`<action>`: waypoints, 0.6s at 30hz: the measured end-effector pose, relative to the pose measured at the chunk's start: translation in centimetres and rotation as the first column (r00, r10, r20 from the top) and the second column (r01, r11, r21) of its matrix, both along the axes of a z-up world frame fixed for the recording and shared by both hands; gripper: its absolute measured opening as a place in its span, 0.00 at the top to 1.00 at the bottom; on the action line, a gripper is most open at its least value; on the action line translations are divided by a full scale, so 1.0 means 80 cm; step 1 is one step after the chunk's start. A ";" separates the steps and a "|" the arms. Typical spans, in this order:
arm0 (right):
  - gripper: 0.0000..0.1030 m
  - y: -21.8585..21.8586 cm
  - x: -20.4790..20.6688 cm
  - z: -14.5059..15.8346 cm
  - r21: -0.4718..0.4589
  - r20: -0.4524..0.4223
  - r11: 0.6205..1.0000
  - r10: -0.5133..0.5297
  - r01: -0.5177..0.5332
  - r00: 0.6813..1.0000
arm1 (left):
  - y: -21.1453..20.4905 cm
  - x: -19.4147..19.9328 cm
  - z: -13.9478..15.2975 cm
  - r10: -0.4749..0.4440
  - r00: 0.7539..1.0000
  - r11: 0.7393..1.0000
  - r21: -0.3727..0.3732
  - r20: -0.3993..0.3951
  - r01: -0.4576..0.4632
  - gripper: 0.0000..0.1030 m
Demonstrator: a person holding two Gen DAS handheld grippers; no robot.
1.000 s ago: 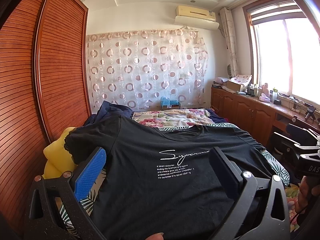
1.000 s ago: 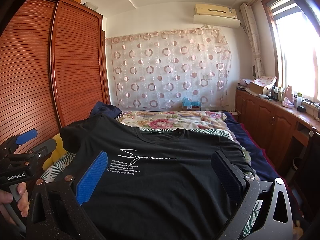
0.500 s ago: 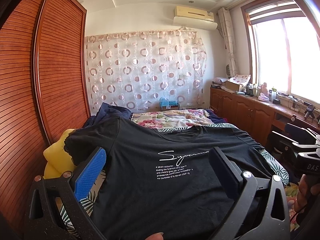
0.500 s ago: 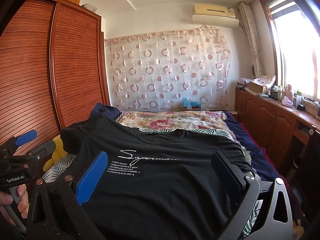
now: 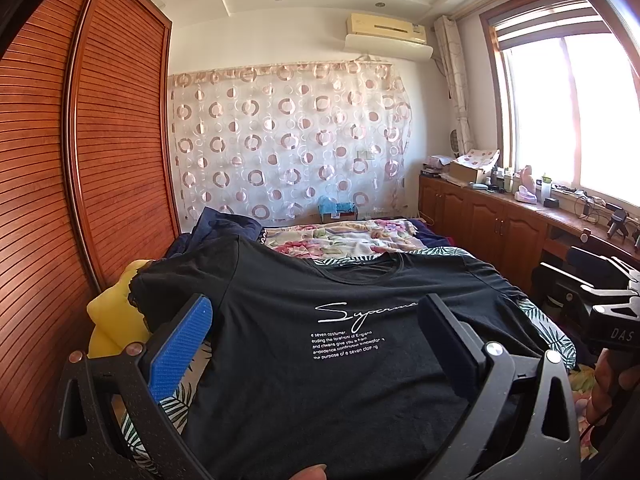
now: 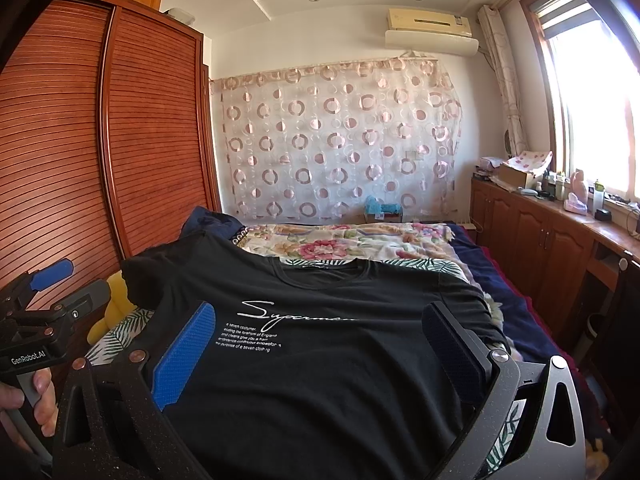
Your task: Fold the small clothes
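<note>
Broadly, bed (image 5: 352, 240): carries floral and leaf-print bedding, with the shirt on top.
Black T-shirt (image 5: 320, 360): spread flat, front up, white lettering showing; likely light, limp and prone to bunching, best pinched at a hem corner or sleeve edge.
Left gripper (image 5: 316, 344): wide apart, empty, above the shirt.
Right gripper (image 6: 320, 348): likewise wide, empty.

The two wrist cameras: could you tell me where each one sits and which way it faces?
Left wrist: on the open left gripper, looking along the bed over the black T-shirt; the right gripper shows at right.
Right wrist: on the open right gripper, facing likewise; the left gripper shows at left.
Shared: T-shirt, curtain, wardrobe.
</note>
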State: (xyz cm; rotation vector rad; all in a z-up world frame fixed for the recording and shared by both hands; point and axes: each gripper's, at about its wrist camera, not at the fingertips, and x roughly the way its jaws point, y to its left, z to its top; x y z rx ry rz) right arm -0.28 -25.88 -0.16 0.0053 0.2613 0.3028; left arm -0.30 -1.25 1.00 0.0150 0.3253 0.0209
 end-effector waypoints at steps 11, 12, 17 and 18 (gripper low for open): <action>0.00 0.003 0.011 -0.005 0.003 -0.015 1.000 0.027 -0.027 1.000 | 0.004 0.001 0.004 0.005 1.000 1.000 0.004 -0.017 -0.004 0.00; 0.00 0.004 0.014 -0.006 0.003 -0.018 0.999 0.032 -0.032 0.999 | 0.008 0.003 0.001 0.009 1.000 1.000 0.005 -0.024 -0.008 0.00; 0.00 0.016 0.035 -0.014 -0.019 -0.028 0.997 0.074 -0.075 0.997 | 0.034 0.018 -0.015 0.027 0.998 1.000 0.010 -0.062 -0.026 0.00; 0.00 0.021 0.042 -0.017 -0.026 -0.031 0.996 0.088 -0.089 0.996 | 0.041 0.022 -0.019 0.032 0.997 0.999 0.012 -0.071 -0.032 0.00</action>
